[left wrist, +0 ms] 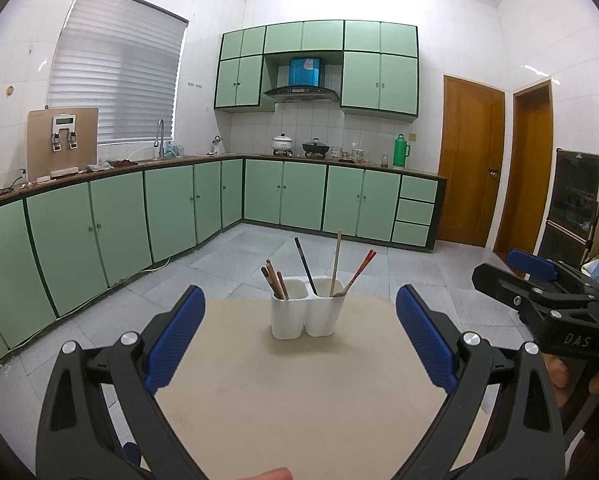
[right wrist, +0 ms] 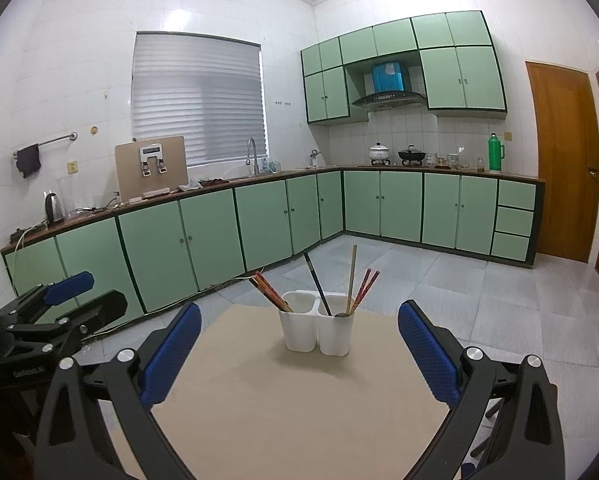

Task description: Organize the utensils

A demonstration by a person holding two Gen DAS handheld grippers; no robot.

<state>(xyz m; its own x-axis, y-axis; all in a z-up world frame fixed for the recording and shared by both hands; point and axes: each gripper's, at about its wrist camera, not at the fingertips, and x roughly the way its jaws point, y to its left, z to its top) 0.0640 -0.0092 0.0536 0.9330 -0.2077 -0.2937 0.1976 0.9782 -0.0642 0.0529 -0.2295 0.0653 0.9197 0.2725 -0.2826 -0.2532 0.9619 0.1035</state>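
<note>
A beige table [left wrist: 299, 400] sits in a green-cabinet kitchen [left wrist: 171, 208] with grey floor tiles, and both the left gripper [left wrist: 299, 340] and right gripper [right wrist: 299, 352] hang over its near side, jaws spread wide and gripping nothing. Only the right view catches the kettle [right wrist: 54, 206] and towel rail [right wrist: 45, 143] at far left. The white two-cell holder [left wrist: 307, 312] stands at the far middle, chopsticks [left wrist: 275, 282] leaning up-left in its left cell, the rest upright or fanning right.
</note>
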